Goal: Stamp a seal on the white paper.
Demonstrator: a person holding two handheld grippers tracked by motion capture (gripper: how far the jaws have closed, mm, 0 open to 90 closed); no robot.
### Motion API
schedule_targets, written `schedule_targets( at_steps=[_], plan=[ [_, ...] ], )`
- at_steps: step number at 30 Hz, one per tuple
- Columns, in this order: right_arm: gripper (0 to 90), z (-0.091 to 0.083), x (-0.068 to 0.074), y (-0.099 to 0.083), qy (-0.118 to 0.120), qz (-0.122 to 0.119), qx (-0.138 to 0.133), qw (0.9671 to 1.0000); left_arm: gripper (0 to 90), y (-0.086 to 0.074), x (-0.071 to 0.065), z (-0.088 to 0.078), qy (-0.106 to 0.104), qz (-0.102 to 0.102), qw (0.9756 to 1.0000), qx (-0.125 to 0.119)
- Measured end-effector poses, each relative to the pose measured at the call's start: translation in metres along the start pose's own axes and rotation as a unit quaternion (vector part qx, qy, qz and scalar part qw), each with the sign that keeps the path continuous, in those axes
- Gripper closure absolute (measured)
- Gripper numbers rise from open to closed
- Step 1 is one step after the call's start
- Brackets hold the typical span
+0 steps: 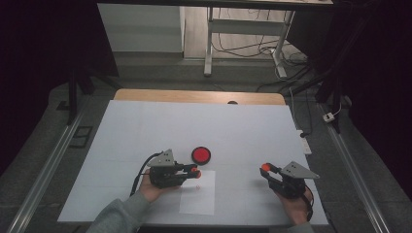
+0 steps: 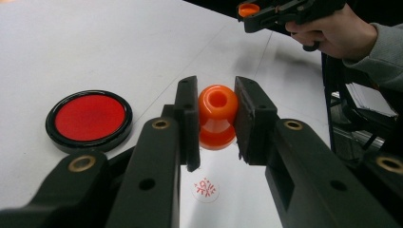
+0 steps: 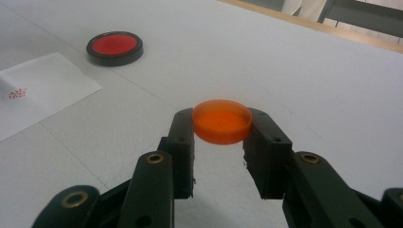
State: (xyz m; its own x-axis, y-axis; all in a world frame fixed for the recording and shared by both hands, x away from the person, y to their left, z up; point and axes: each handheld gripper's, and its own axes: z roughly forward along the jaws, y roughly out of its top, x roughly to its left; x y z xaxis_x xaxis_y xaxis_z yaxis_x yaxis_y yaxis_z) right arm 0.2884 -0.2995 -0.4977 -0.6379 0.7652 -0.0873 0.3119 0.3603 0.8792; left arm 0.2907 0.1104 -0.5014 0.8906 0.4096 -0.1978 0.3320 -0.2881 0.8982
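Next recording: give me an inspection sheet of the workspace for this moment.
Surface: white table, wooden far edge.
Job's things: orange stamp in left gripper; orange cap in right gripper; red ink pad; paper sheet bearing a red stamp mark.
Clutter: nothing seen.
Grippers: both shut on their things, held above the table.
Cables: black cable trails from left gripper; loose cables on floor.
Surroundings: dark room, white desk frame beyond.

A white table [image 1: 145, 126] fills the middle of the room, with a wooden edge [image 1: 199, 96] showing along its far side. Beyond it, on the grey floor [image 1: 160, 73], stands a white desk frame [image 1: 243, 26] with dark cables [image 1: 243, 48] tangled under it. A white power strip [image 1: 304, 141] lies just off the table's right edge.
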Motion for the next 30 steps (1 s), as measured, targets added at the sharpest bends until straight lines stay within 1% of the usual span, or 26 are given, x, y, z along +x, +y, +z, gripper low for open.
schedule_targets(
  at_steps=[5,9,14,18,25,30],
  plan=[
    [64.5,0.001,0.001,0.000,0.001,-0.001,0.000,1.0000,72.2,0.003,0.001,-0.004,0.006,-0.002,1.0000,-0.003],
    [64.5,0.002,0.001,0.000,0.002,-0.002,0.001,1.0000,72.2,0.005,0.004,-0.009,0.019,-0.004,0.9998,-0.002],
    [64.5,0.002,0.001,0.000,0.003,-0.001,0.001,1.0000,72.2,0.008,0.007,-0.014,0.029,-0.012,0.9995,-0.003],
    [64.5,0.003,0.001,0.000,0.003,-0.001,0.001,1.0000,72.1,0.011,0.009,-0.018,0.033,-0.015,0.9993,-0.006],
    [64.5,0.003,0.001,0.000,0.004,-0.002,0.002,1.0000,72.1,0.016,0.009,-0.023,0.034,-0.018,0.9991,-0.016],
    [64.5,0.004,0.002,0.000,0.005,-0.003,0.004,1.0000,72.0,0.018,0.009,-0.023,0.032,-0.016,0.9993,-0.015]
  ],
)
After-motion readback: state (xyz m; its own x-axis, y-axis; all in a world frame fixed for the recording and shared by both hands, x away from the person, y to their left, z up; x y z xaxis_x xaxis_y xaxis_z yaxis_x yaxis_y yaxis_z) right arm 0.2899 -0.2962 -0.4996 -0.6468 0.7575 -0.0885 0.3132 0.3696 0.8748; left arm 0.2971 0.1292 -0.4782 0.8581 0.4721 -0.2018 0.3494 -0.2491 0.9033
